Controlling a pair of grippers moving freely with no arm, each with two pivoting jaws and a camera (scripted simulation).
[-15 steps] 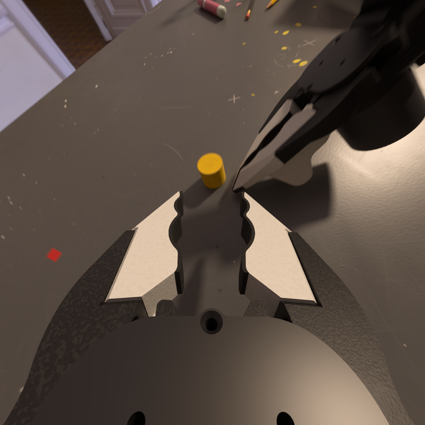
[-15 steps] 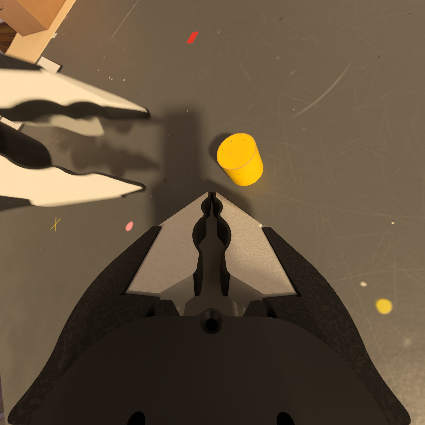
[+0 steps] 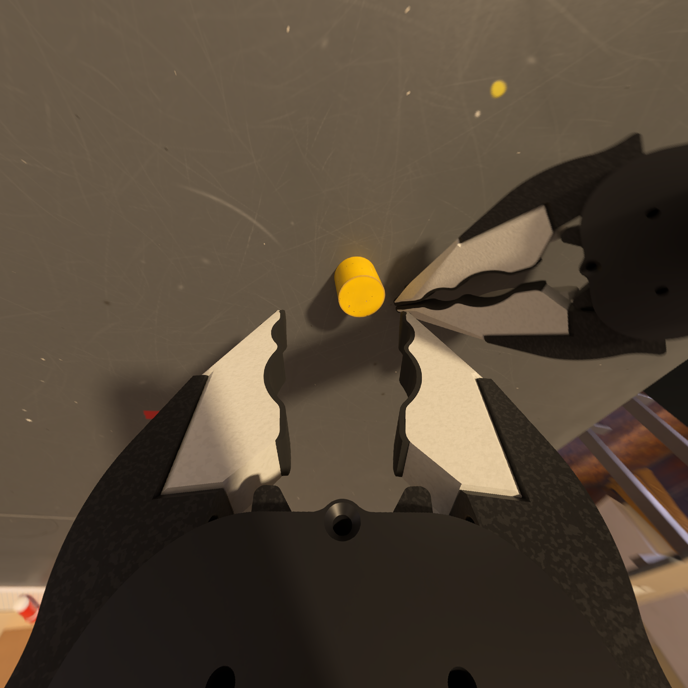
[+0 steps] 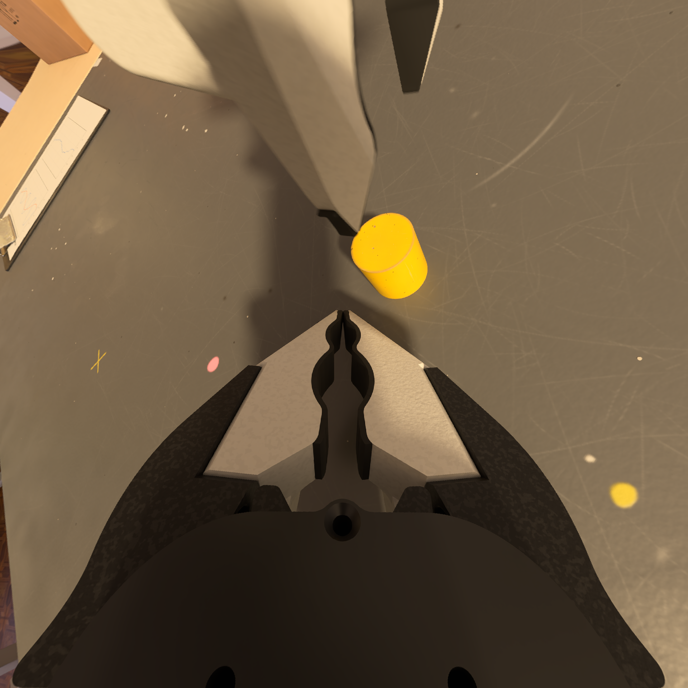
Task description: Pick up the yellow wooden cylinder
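Observation:
The yellow wooden cylinder [image 3: 359,286] stands upright on the dark grey table [image 3: 186,167]. My left gripper [image 3: 342,314] is open and empty, looking steeply down, with the cylinder just beyond the gap between its fingertips. My right gripper [image 4: 342,312] is shut and empty, its tips a short way from the cylinder [image 4: 389,255]. In the left wrist view the right gripper [image 3: 397,304] comes in from the right, its tip close beside the cylinder. In the right wrist view the left gripper's pale fingers [image 4: 298,111] hang over the cylinder from above; one tip is next to its top edge.
A clipboard with paper [image 4: 48,175] and a cardboard box [image 4: 41,26] lie by the table's left edge. Yellow [image 4: 623,495] and pink [image 4: 213,364] paint spots mark the tabletop. The table edge [image 3: 614,420] runs at lower right. A red can [image 3: 26,607] lies below.
My left gripper has tipped to look steeply down and has come closer over the cylinder. My right gripper has stayed shut beside the cylinder. The cylinder has not moved.

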